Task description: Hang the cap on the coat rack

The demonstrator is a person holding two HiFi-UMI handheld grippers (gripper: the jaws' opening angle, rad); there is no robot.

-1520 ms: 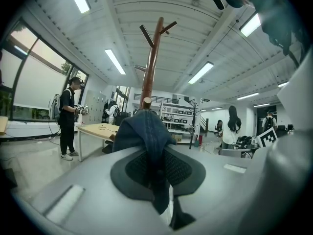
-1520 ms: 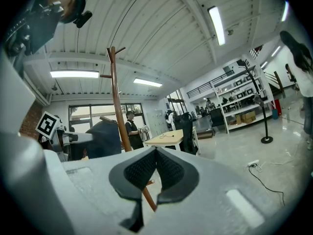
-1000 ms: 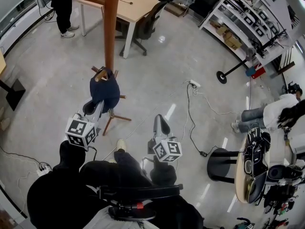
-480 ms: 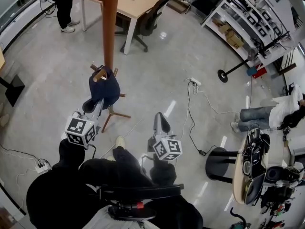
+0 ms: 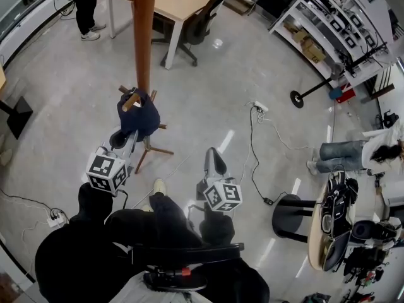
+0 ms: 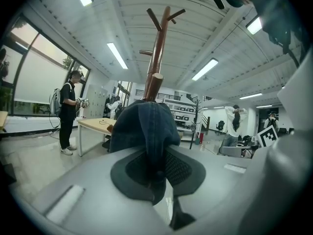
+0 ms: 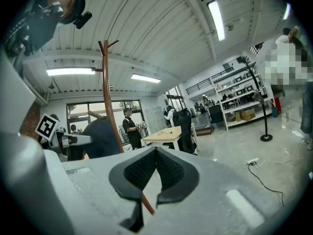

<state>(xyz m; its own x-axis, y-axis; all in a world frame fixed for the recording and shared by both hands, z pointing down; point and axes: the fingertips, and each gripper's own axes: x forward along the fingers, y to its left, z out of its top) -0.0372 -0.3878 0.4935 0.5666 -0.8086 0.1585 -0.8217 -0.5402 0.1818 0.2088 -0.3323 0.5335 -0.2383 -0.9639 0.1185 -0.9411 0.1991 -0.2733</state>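
— Where's the cap?

— The dark blue cap hangs over a low peg of the brown coat rack. The peg's pale end pokes out at the top of the cloth.

— And your left fingers?

— On my left gripper they are nearly pressed together, pinching a fold of the cap between the black ribbed pads.

— The right ones?

— My right gripper is off to the side, apart from the rack. Its fingers are closed tip to tip, with no cloth between them.

— Any writing you can read?

— Each marker cube carries black-and-white square patterns, not letters. The labels on the boxes on the shelves are too small to read.
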